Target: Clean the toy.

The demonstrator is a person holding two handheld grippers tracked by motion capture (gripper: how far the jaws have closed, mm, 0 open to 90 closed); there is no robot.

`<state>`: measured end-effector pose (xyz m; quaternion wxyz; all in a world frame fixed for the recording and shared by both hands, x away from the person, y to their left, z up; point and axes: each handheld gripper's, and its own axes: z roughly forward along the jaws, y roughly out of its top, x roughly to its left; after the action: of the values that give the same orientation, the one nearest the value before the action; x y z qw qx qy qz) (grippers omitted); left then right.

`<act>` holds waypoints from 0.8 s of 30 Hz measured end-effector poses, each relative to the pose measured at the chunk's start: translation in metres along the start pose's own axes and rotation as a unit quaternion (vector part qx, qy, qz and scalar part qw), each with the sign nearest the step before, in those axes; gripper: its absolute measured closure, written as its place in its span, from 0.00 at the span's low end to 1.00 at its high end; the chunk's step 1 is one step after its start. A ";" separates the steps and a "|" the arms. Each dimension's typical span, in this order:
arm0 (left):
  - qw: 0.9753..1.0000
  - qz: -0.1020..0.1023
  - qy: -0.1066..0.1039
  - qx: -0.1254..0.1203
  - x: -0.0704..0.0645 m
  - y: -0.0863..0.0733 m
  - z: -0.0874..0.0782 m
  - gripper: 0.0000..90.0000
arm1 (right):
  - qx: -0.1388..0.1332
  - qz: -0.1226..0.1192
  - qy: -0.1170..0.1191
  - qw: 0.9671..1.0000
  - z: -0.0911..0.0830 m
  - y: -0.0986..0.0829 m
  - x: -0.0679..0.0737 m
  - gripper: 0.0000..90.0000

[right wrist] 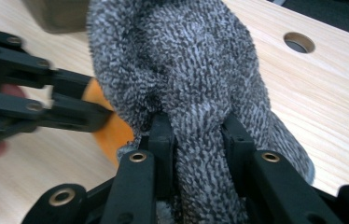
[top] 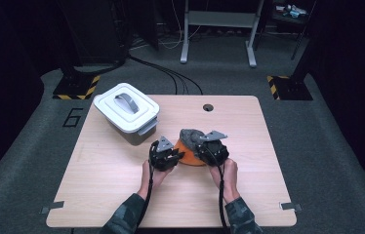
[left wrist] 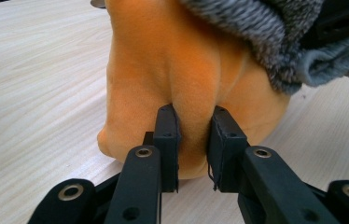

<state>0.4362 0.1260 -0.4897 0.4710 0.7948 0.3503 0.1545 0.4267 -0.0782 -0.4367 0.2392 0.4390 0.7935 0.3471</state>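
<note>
While both grip, cloths overlap at frame centre:
left gripper (left wrist: 192, 144): jaws pinching orange cloth (left wrist: 163, 70) fold
right gripper (right wrist: 197, 154): jaws clamped on grey towel (right wrist: 182, 60), lying atop orange

In the high view the right gripper (top: 205, 146) covered much of the grey cloth (top: 191, 134), and the orange cloth (top: 184, 152) showed just a sliver at its 9 o'clock. The bin (top: 128, 113) body lay mostly hidden under its lid. In the right gripper view the left gripper (right wrist: 77, 106) was blurred.
</note>
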 end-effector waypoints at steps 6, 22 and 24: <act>1.000 0.000 0.002 -0.002 -0.003 0.002 0.002 0.84 | 0.017 0.025 -0.027 0.999 0.001 -0.016 -0.026 0.78; 1.000 -0.003 0.009 0.000 -0.006 0.003 0.002 0.84 | 0.009 -0.023 -0.013 1.000 -0.009 0.005 0.010 0.78; 1.000 -0.009 0.006 0.000 -0.004 0.002 0.002 0.84 | 0.014 -0.015 -0.008 1.000 0.001 0.003 0.007 0.79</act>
<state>0.4348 0.1213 -0.4885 0.4700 0.7908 0.3600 0.1554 0.4259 -0.0709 -0.4357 0.2443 0.4331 0.8027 0.3294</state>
